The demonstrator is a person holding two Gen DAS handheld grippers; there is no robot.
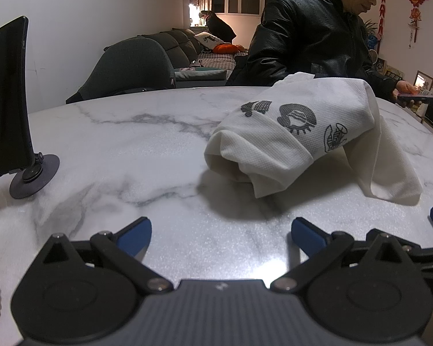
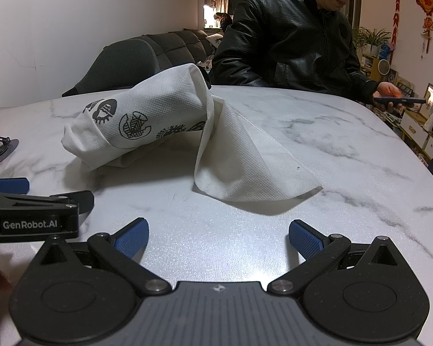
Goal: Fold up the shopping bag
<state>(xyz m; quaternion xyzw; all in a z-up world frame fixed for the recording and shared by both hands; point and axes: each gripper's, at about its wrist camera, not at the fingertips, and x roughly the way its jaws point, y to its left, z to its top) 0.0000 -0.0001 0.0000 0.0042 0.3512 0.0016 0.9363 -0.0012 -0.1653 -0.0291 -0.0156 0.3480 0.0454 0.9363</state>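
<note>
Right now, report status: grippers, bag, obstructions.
Left gripper open, empty. Right gripper open, empty. Shopping bag crumpled on marble table, unfolded, untouched. Phone stand far left, clear of bag.

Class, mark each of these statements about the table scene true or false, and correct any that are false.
1. The white shopping bag lies crumpled on the marble table. True.
2. The left gripper is shut on the bag. False: its jaws are open and hold nothing.
3. The right gripper has its jaws open, short of the bag. True.
4. The bag is plain, with no print. False: dark printed figures show on its side.
5. A person in a dark jacket sits at the far side of the table holding a phone. True.
6. The bag is already folded flat. False: it is bunched up, one flap draped onto the table.
</note>
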